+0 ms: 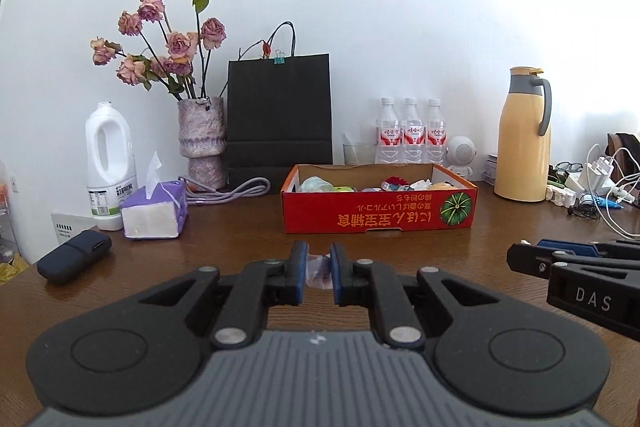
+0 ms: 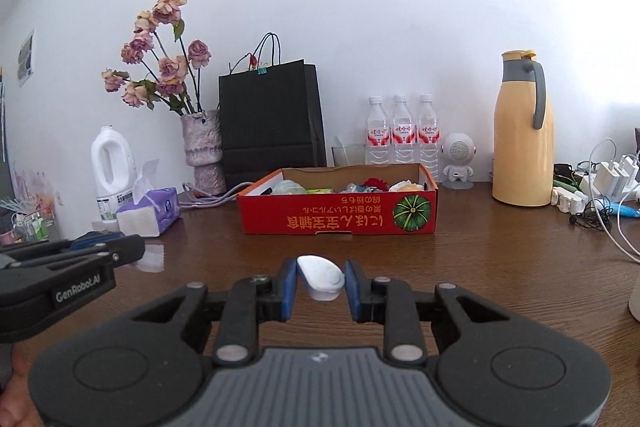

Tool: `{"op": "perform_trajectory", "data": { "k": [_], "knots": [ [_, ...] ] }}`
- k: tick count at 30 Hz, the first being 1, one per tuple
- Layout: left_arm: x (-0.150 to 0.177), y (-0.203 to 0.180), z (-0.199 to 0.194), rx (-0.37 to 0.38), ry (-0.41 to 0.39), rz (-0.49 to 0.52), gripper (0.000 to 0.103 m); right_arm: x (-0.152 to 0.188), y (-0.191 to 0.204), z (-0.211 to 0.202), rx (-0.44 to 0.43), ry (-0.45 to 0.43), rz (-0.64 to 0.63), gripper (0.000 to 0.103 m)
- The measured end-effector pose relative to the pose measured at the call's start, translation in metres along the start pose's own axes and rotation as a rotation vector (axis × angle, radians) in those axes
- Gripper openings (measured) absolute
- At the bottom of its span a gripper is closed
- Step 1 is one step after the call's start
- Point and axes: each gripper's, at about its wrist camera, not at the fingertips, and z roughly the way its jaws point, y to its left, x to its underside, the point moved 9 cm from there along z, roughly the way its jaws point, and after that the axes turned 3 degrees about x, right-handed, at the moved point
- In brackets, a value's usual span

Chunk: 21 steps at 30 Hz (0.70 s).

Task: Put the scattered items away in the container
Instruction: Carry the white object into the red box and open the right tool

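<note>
White wall behind, brown wooden surface below. Going left to right along the back:

At 9 o'clock, a white jug standing up, just beside a purple tissue pack. In front of those, a dark blue pouch lying flat.

Near 11 o'clock, a bumpy vase with dried pink roses. Right next to it, a black paper bag with a small clip on top.

At 12 o'clock, the red box with a green pumpkin picture, open on top, with small mixed things inside. Behind it, a glass, then three water bottles in a row, then a little white robot toy.

At 2 o'clock, a tall yellow jug with a grey handle. At 3 o'clock, white chargers and cables in a heap.

Low in the left view, the left tongs, squeezed on a small crinkly wrapper, well short of the red box.

Low in the right view, the right tongs, pressed on a white rounded thing, also near the front of the surface, apart from the red box.
</note>
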Motion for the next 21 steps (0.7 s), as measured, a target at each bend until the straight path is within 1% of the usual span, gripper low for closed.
{"op": "perform_trajectory", "data": {
  "k": [4,7,8,10,12,13,15,16,19,21],
  "knots": [
    [-0.006,0.001,0.012,0.012,0.008,-0.011,0.013,-0.012,-0.007,0.006,0.018,-0.019,-0.021,0.024],
    [-0.027,-0.001,0.038,0.051,0.006,-0.041,0.013,-0.034,-0.018,0.025,0.041,-0.048,-0.041,0.025],
    [-0.038,-0.002,0.051,0.059,-0.008,-0.058,0.013,-0.046,-0.021,0.037,0.046,-0.056,-0.047,0.025],
    [-0.065,-0.008,0.077,0.062,-0.046,-0.031,0.013,-0.072,-0.026,0.061,0.046,-0.072,-0.038,0.024],
    [-0.093,-0.013,0.108,0.064,-0.078,-0.021,0.013,-0.101,-0.026,0.086,0.043,-0.107,-0.034,0.024],
    [-0.107,-0.014,0.121,0.060,-0.093,-0.026,0.013,-0.116,-0.024,0.101,0.045,-0.119,-0.046,0.024],
    [-0.135,-0.017,0.146,0.024,-0.144,0.005,0.013,-0.145,-0.022,0.125,0.046,-0.147,-0.038,0.024],
    [-0.147,-0.017,0.159,0.015,-0.157,0.006,0.013,-0.160,-0.021,0.137,0.038,-0.159,-0.033,0.024],
    [-0.171,-0.016,0.193,0.025,-0.156,-0.023,0.013,-0.193,-0.021,0.167,0.042,-0.183,-0.025,0.024],
    [-0.181,-0.016,0.218,0.039,-0.147,-0.012,0.014,-0.209,-0.021,0.190,0.036,-0.175,-0.016,0.024]
  ]
}}
